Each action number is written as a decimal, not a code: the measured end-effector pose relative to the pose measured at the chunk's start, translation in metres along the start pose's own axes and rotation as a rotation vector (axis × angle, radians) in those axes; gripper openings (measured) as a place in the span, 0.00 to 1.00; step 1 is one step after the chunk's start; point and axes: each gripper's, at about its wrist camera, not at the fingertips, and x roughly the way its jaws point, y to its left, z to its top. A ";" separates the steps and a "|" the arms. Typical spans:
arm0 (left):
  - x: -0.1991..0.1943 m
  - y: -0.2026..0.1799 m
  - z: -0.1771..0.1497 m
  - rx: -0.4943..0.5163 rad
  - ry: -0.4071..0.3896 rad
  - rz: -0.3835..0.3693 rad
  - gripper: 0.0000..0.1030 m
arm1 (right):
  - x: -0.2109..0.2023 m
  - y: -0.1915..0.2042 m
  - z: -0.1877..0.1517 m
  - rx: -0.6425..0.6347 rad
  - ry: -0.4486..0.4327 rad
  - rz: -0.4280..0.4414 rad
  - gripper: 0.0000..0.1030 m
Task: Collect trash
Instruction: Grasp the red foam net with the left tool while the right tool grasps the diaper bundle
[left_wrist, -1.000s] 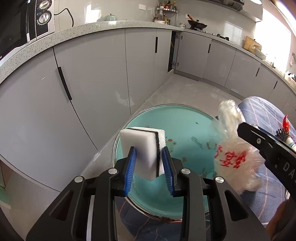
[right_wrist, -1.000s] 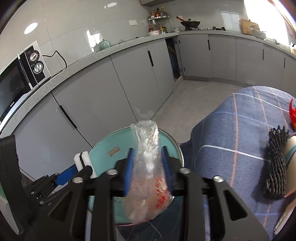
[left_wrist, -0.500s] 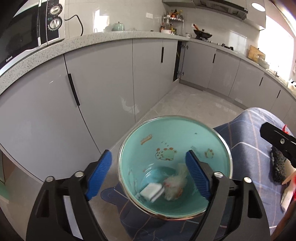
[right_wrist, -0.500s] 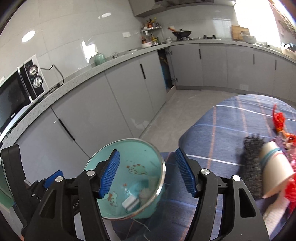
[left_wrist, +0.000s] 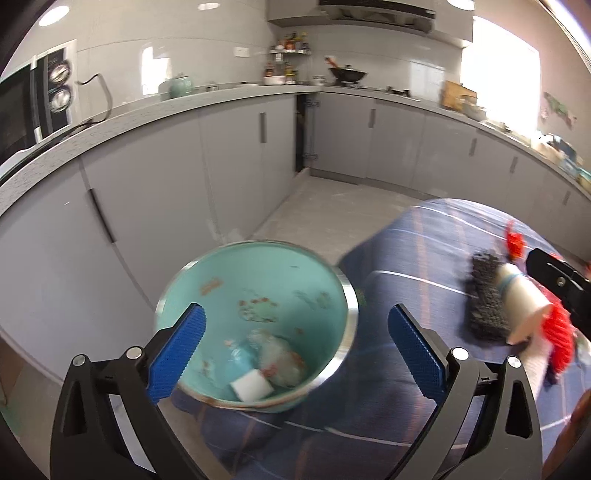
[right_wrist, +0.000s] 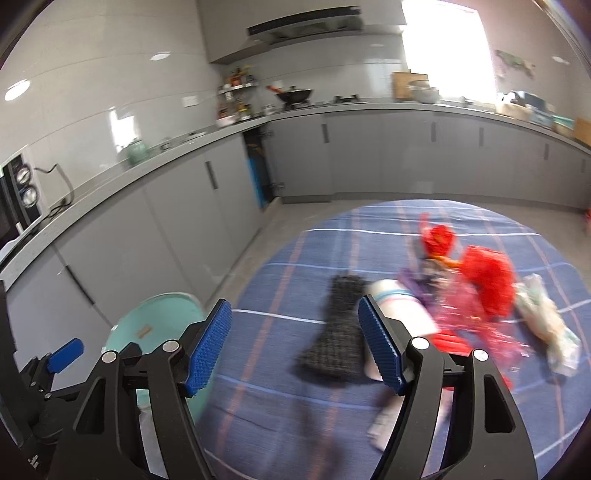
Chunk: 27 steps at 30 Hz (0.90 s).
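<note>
A teal trash bin (left_wrist: 325, 291) with a metal rim stands beside the table's left edge. In its bottom lie a white sponge (left_wrist: 251, 386) and a crumpled clear plastic bag (left_wrist: 277, 354). My left gripper (left_wrist: 295, 349) hangs above the bin, its jaws still opening and with nothing between them. My right gripper (right_wrist: 295, 345) is over the blue plaid tablecloth (right_wrist: 280, 266), jaws opening and bare. Ahead of it lie a black scrubber (right_wrist: 338, 332), a paper cup (right_wrist: 402, 306) on its side, red wrappers (right_wrist: 487, 280) and a crumpled white bag (right_wrist: 546, 317). The bin (right_wrist: 159, 314) shows at the left.
Grey kitchen cabinets (left_wrist: 147, 206) run along the wall behind the bin, with a microwave (left_wrist: 29, 107) on the counter at the left. A strip of grey floor (left_wrist: 325, 210) separates the cabinets from the table. The right gripper's finger (left_wrist: 557, 284) juts in at the left wrist view's right edge.
The left gripper let go of the white sponge and the right let go of the plastic bag; both now lie in the bin. Both grippers opened wide and swung right toward the table.
</note>
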 end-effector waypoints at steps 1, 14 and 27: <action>-0.002 -0.009 -0.001 0.017 0.001 -0.012 0.95 | -0.002 -0.007 -0.001 0.006 -0.004 -0.015 0.69; -0.013 -0.084 -0.020 0.140 0.024 -0.121 0.95 | -0.034 -0.089 -0.021 0.087 -0.023 -0.145 0.69; -0.011 -0.135 -0.035 0.236 0.052 -0.209 0.94 | -0.051 -0.143 -0.052 0.074 0.029 -0.214 0.68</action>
